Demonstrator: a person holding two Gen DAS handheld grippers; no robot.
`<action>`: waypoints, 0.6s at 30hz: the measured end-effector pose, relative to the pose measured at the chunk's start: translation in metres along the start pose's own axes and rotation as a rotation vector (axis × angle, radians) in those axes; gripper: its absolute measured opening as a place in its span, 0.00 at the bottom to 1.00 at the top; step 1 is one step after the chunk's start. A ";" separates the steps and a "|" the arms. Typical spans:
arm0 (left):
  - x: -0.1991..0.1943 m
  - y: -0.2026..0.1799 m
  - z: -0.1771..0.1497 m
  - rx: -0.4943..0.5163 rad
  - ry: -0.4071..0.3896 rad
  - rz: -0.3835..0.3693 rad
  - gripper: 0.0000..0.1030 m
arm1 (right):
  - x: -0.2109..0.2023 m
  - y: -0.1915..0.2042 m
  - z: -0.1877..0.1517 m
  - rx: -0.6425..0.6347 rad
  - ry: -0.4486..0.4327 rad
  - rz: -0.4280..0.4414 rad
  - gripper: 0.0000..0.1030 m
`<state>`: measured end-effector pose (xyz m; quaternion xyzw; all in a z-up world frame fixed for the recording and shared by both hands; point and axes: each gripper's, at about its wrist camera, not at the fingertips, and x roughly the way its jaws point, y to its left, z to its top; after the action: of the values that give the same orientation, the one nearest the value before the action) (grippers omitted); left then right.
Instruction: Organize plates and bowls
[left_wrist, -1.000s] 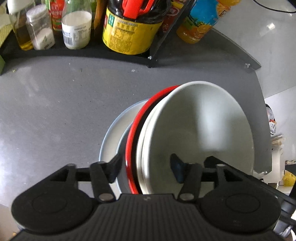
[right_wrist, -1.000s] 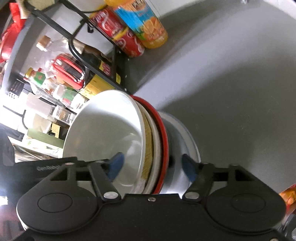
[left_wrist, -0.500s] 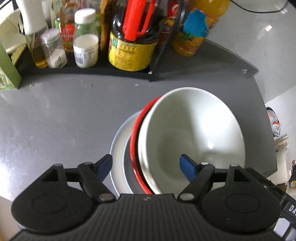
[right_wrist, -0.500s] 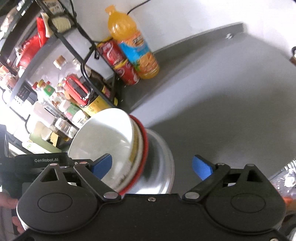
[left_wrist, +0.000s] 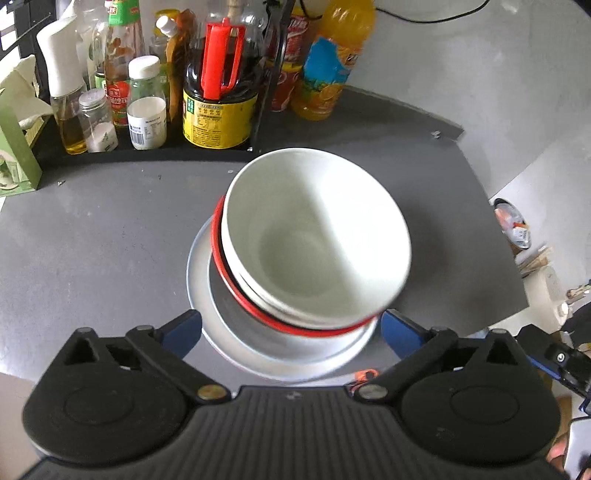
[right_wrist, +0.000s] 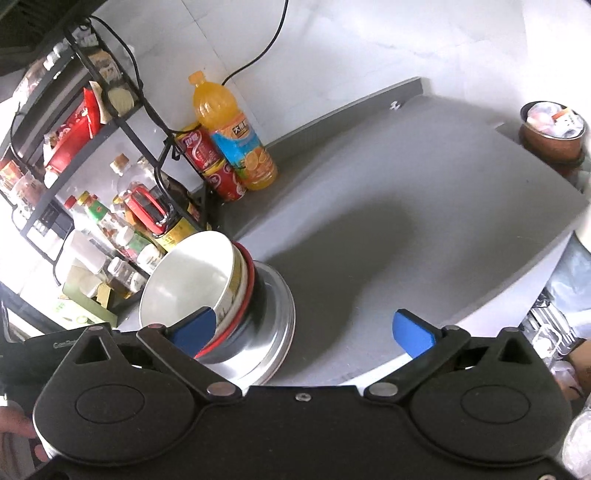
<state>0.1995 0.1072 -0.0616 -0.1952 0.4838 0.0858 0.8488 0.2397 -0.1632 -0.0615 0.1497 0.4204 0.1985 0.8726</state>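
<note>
A stack stands on the grey table: a white bowl (left_wrist: 314, 236) nested in another white bowl, then a red-rimmed bowl (left_wrist: 236, 284), all on a silver plate (left_wrist: 258, 343). My left gripper (left_wrist: 291, 328) is open just in front of the stack, blue pads either side of the plate, touching nothing. In the right wrist view the white bowl (right_wrist: 188, 280), red-rimmed bowl (right_wrist: 248, 291) and silver plate (right_wrist: 277, 332) stand at lower left. My right gripper (right_wrist: 306, 328) is open, its left pad in front of the bowls and its right pad over bare table.
A black rack (left_wrist: 258, 110) at the table's back holds sauce and seasoning bottles (left_wrist: 218, 107); an orange drink bottle (right_wrist: 236, 136) and red cans (right_wrist: 210, 162) stand beside it. A green box (left_wrist: 14, 155) sits far left. A copper bowl (right_wrist: 552, 129) lies beyond the table's right edge.
Both grippers have opened wide and drawn back from the stack. The bowls they were holding now rest on the silver plate.
</note>
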 end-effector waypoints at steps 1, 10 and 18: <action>-0.005 0.000 -0.004 0.004 -0.004 -0.006 0.99 | -0.005 -0.001 -0.002 0.002 -0.007 -0.004 1.00; -0.038 -0.001 -0.029 0.043 -0.030 -0.017 0.99 | -0.041 0.007 -0.020 -0.020 -0.054 -0.063 1.00; -0.067 -0.001 -0.046 0.099 -0.046 -0.026 0.99 | -0.069 0.019 -0.036 -0.029 -0.102 -0.129 1.00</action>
<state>0.1294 0.0901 -0.0253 -0.1575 0.4651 0.0552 0.8694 0.1683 -0.1761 -0.0285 0.1197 0.3814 0.1403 0.9058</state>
